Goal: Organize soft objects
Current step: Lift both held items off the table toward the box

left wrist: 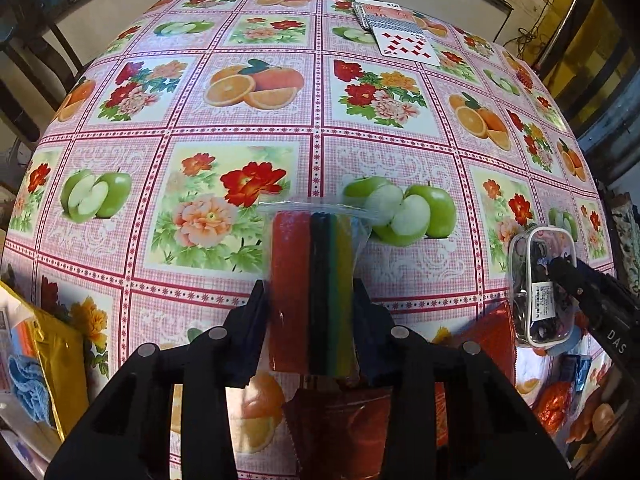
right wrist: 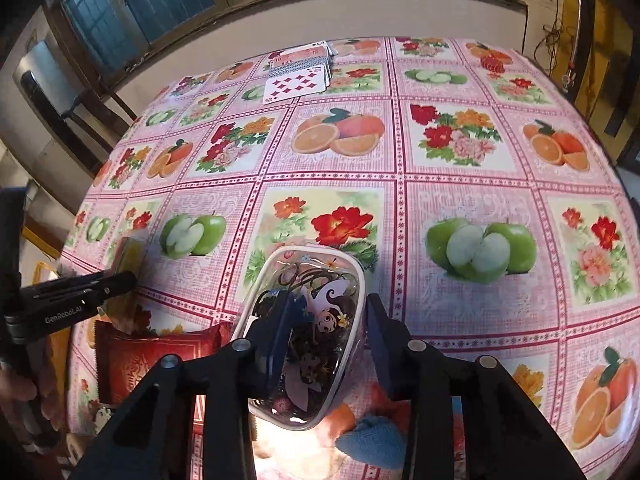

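Plastic-wrapped cloths [left wrist: 312,292], a pack of red, dark, green and yellow layers stood on edge, are clamped between the fingers of the left gripper [left wrist: 310,320]. The pack is held up off the tablecloth [left wrist: 240,40], over its near middle, with a printed green apple seen beyond it. In the right wrist view the left gripper [right wrist: 116,280] is seen side-on at the left edge, reaching in level, with part of a hand [right wrist: 20,392] below it.

One clear pouch [right wrist: 308,340] with a white rim is grasped by the right gripper [right wrist: 332,340]; its fingers are pressed against the pouch's two sides. A cartoon card and dark tangled items are seen inside; what they are cannot be told. The pouch is held above the near edge of the table. In the left wrist view the same pouch [left wrist: 540,284] hangs at the right, pinched by the right gripper [left wrist: 568,276], which enters from the lower right.

Below the grippers, one red packet [right wrist: 160,356] with a saw-tooth edge and one blue cloth [right wrist: 372,436] lie on the table. Another blue cloth [left wrist: 28,384] and a yellow packet [left wrist: 60,360] are seen at the left edge. Playing cards [left wrist: 396,28] are fanned at the far side, one of them face up; their number cannot be counted.
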{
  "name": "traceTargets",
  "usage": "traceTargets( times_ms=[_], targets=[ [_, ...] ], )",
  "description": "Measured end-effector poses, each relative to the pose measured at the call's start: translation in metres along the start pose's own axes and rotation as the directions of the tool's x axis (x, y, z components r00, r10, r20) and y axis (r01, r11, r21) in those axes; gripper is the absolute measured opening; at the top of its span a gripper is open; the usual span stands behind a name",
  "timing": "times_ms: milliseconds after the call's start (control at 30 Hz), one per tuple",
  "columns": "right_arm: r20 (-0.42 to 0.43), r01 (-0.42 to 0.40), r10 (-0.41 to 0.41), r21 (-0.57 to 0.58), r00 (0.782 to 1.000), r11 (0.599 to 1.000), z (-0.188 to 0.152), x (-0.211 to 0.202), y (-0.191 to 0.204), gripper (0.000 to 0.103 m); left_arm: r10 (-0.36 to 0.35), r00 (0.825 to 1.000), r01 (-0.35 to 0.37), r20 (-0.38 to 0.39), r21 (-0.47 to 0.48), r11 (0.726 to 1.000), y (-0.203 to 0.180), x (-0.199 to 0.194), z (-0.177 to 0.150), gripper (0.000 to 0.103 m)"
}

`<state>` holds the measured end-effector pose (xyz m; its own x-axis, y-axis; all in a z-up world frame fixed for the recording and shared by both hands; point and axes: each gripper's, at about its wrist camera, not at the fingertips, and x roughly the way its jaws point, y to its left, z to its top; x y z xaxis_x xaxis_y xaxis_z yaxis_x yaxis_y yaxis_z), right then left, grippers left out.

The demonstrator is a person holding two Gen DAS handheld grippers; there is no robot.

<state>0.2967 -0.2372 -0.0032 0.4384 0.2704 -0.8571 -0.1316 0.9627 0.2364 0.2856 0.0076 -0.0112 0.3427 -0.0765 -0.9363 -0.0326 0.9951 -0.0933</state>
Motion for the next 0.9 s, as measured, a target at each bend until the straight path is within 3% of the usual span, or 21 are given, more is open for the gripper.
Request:
traceTargets(
  times_ms=[67,100,133,200,333,433,500,600,733,900],
  targets=[
    [-0.003,-0.042,0.042,0.071,0.999,0.997,-0.002,0.001,-0.008,0.046,-0.006,1.000,0.006,-0.004,-0.007,1.000,0.005,-0.002,-0.003,0.037],
    [-0.003,-0.067,0.068,0.101,0.998,0.993,-0.003,0.002,-0.011,0.055,-0.009,1.000,0.009,-0.007,-0.014,1.000,0.006,-0.002,-0.006,0.037],
    [-0.001,-0.106,0.107,0.138,0.994,0.985,-0.005,0.003,-0.012,0.072,-0.012,1.000,0.012,-0.012,-0.021,1.000,0.007,-0.002,-0.007,0.037],
    [-0.036,-0.127,0.134,0.166,0.990,0.978,-0.007,0.008,-0.008,0.090,-0.014,1.000,0.014,-0.012,-0.025,1.000,0.009,-0.002,-0.008,0.037],
    [-0.055,0.031,-0.028,0.070,0.998,0.997,-0.007,0.019,0.019,0.090,-0.015,1.000,0.014,-0.023,-0.031,0.999,0.010,0.002,-0.008,0.037],
    [-0.040,0.151,-0.153,-0.043,0.987,0.988,-0.007,0.029,0.041,0.084,-0.017,1.000,0.016,-0.021,-0.029,0.999,0.009,0.003,-0.008,0.037],
    [-0.025,0.191,-0.194,-0.088,0.981,0.978,-0.008,0.033,0.045,0.083,-0.026,0.999,0.025,-0.027,-0.032,0.999,0.010,0.003,-0.006,0.037],
    [-0.020,0.156,-0.158,-0.071,0.987,0.985,-0.007,0.028,0.033,0.082,-0.031,0.999,0.030,-0.026,-0.032,0.999,0.014,0.003,-0.007,0.037],
    [0.001,0.037,-0.037,0.049,0.999,0.998,-0.005,0.012,0.004,0.082,-0.035,0.999,0.035,0.000,-0.044,0.998,0.018,-0.005,-0.008,0.037],
    [0.034,-0.082,0.079,0.120,0.996,0.989,-0.006,-0.016,-0.006,0.082,-0.059,0.998,0.060,0.023,-0.032,0.998,0.017,-0.023,-0.014,0.037]
  ],
)
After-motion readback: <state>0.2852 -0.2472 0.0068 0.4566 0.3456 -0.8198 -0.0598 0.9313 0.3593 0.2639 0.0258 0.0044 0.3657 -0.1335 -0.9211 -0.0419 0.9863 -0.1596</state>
